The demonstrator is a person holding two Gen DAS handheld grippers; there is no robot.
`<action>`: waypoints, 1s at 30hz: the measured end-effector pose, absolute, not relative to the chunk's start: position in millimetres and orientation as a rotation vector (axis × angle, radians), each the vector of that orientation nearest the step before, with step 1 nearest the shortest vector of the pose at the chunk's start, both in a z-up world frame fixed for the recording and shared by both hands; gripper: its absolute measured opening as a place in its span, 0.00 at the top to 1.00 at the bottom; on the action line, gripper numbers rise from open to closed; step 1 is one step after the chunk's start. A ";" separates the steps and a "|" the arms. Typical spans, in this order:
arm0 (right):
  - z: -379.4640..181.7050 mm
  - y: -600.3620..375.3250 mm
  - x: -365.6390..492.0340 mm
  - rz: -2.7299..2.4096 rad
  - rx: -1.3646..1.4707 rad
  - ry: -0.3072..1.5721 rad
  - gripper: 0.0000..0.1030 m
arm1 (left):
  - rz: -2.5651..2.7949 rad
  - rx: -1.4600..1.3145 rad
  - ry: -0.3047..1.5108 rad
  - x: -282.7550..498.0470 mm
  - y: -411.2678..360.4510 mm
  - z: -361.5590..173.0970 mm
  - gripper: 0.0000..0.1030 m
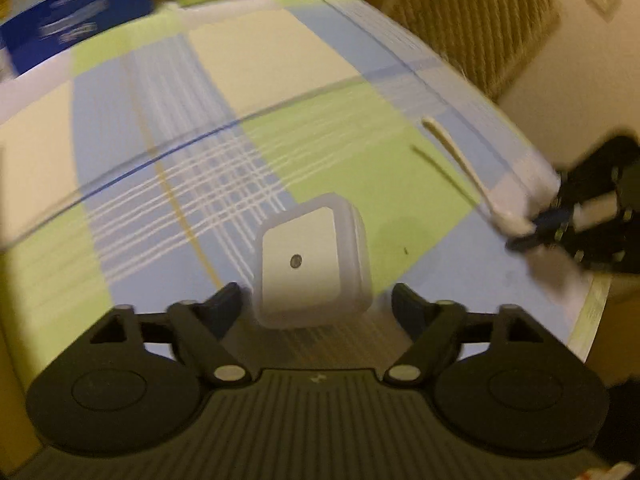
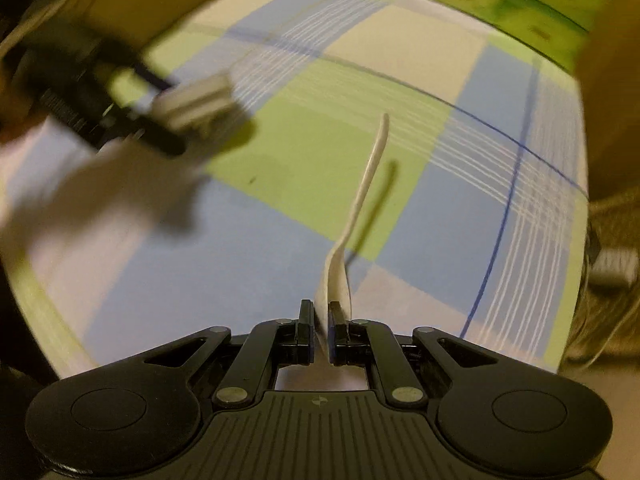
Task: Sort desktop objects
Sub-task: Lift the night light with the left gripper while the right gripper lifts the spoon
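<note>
Checked cloth table in warm light

The tablecloth [image 1: 328, 128] lies under the tongs; beyond them, a cream wall [image 1: 580, 52] and a ribbed panel [image 1: 472, 20].

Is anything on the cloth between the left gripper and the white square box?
Nothing visible. The white square box sits between the left gripper's open jaws, with only the checked tablecloth around it.

No words or nos. can be read. The blue box [image 1: 76, 20] at the desk's far edge has white print, but it's too blurry.
</note>
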State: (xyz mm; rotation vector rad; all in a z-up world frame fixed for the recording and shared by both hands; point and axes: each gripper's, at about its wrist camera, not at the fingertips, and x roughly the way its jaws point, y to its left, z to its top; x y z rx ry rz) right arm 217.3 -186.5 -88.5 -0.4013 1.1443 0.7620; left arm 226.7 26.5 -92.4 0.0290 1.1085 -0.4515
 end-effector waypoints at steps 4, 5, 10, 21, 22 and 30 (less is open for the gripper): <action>-84.5 -189.5 213.4 0.717 -0.264 1.097 0.97 | -0.400 -0.145 1.045 212.1 38.2 -90.5 0.19; -83.0 -189.5 210.4 0.715 -0.250 1.082 0.97 | -0.389 -0.178 1.028 209.7 40.4 -90.0 0.19; -83.1 -195.0 206.9 0.695 -0.201 1.015 0.97 | -0.338 -0.320 0.994 212.0 54.2 -96.9 0.19; -88.9 -197.8 190.9 0.678 -0.237 0.902 0.97 | -0.359 -0.333 1.012 226.7 56.3 -109.5 0.32; -89.2 -197.4 189.4 0.677 -0.246 0.894 0.97 | -0.365 -0.326 1.014 226.5 54.7 -109.5 0.35; -90.4 -189.6 178.6 0.655 -0.316 0.825 0.96 | -0.351 -0.297 1.002 212.5 45.7 -108.1 0.41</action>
